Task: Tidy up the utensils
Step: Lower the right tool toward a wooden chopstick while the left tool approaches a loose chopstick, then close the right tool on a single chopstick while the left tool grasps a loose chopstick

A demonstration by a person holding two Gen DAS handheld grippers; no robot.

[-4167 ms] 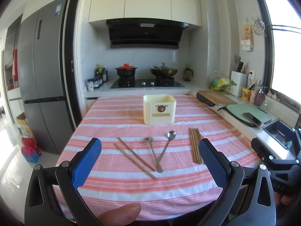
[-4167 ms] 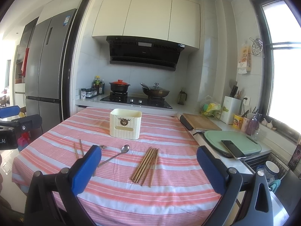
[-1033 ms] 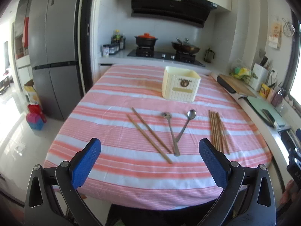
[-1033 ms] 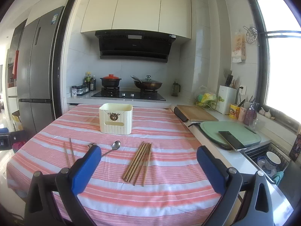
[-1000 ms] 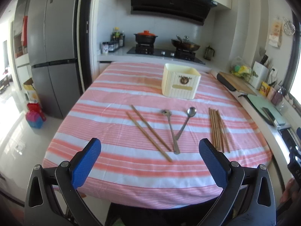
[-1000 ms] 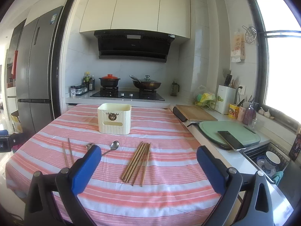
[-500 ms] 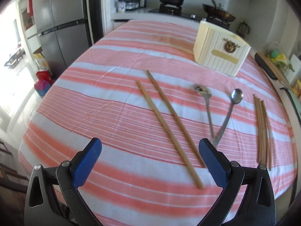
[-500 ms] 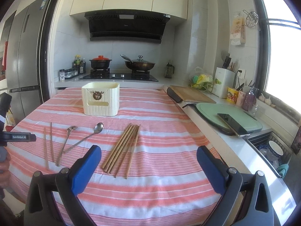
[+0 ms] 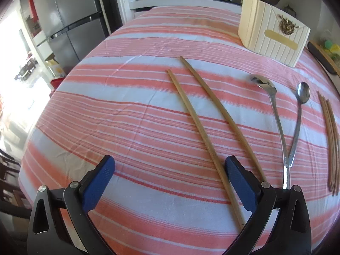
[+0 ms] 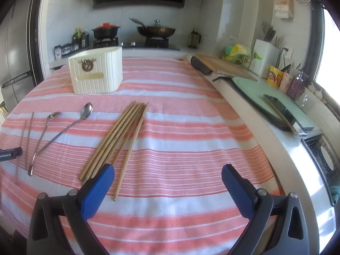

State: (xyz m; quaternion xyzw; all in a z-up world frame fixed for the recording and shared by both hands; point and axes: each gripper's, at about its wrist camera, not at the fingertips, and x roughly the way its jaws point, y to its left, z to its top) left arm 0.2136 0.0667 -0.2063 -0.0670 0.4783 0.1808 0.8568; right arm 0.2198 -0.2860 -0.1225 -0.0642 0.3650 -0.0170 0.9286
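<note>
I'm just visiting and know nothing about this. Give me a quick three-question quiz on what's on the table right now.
1. True or false: the left tongs are holding a spoon.
2. How many spoons lie on the tablecloth?
3. Which is nearest the right tongs: A) the cream box, B) the bundle of chopsticks, C) the spoons?

Key: 1. False; both tongs are open and empty. 2. Two. 3. B.

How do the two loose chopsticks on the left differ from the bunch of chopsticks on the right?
The two loose chopsticks lie apart, with a gap between them; the bunch of chopsticks lies packed side by side. The pair numbers two, the bunch more. Both are wooden and lie flat on the striped tablecloth.
</note>
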